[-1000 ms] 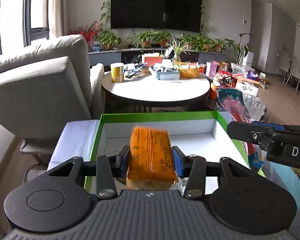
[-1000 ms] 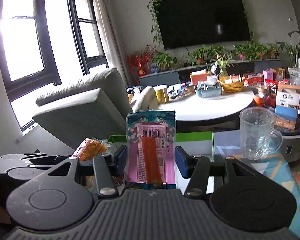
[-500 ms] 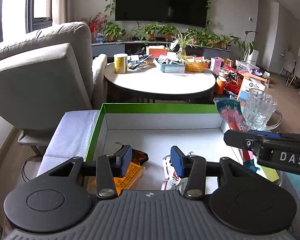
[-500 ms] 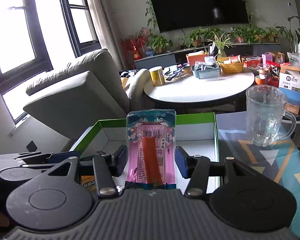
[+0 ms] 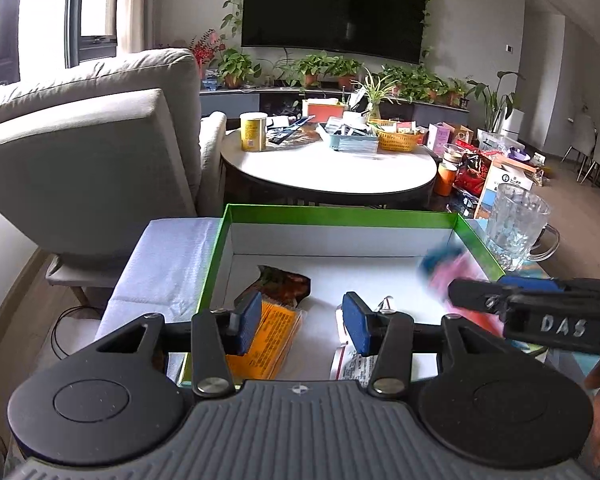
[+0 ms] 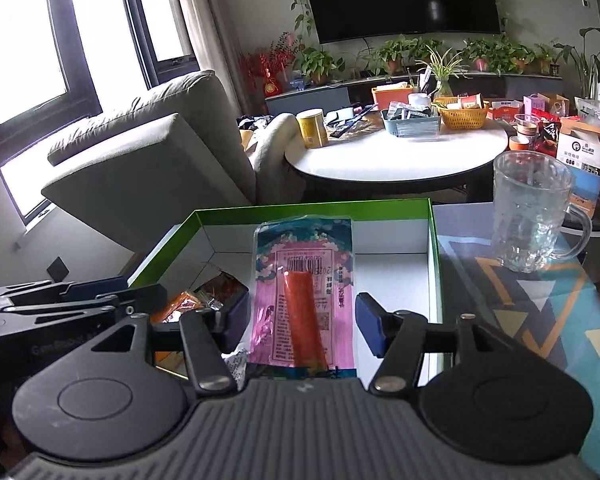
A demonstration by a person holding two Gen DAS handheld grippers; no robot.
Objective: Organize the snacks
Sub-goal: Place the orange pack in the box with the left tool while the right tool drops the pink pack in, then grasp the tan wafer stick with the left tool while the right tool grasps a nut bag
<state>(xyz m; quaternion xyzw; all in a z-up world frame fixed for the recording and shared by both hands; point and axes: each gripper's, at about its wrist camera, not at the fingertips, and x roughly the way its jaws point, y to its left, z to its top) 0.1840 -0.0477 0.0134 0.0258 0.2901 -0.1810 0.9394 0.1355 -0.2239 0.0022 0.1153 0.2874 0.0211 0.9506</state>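
Green-rimmed cardboard box, white inside, fills the middle of the left wrist view. Left gripper hovers low over its near edge, jaws spread, holding nothing. Orange snack packet lies flat on the box floor just under the left pad, with a dark brown packet touching its far end. A clear-and-white packet lies below the right pad. The right gripper enters from the right side; the pink packet it carries shows only as a blur there. Glass mug stands on the counter just outside the box's right wall.

Right wrist view: right gripper is above the box's near half. Pink snack packet stands upright between the jaws, which look parted, the right pad clear of the packet's edge; contact on the left pad I cannot tell. Left gripper tool sits at far left, over the orange packet.

Judgement: step in hand is placing the pink packet. To do it well, lower over bare white floor right of the orange packet, open fully, lift straight up, and stay away from the mug.
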